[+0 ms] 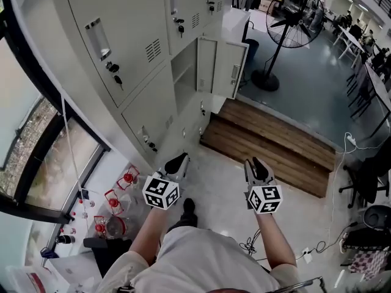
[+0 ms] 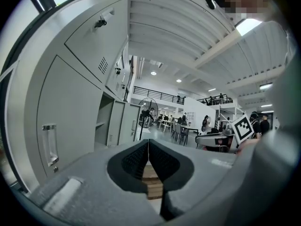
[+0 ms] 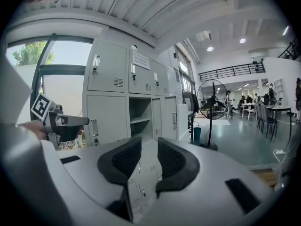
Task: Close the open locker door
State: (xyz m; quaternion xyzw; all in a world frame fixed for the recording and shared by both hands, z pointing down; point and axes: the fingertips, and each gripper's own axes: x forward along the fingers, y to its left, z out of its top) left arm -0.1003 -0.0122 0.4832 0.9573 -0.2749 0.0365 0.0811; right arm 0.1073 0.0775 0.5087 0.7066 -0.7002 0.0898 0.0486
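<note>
A row of grey lockers runs along my left. One lower locker stands open, with its door swung out toward the room and a shelf inside the compartment. Both gripper views show that door some way ahead. My left gripper is shut with nothing in it. My right gripper is open and empty. Both are held side by side in front of me, well short of the door.
A low wooden step lies across the floor ahead, between me and the open locker. A standing fan is beyond the door. Red items sit on the floor by the window at left. A cable and power strip lie at right.
</note>
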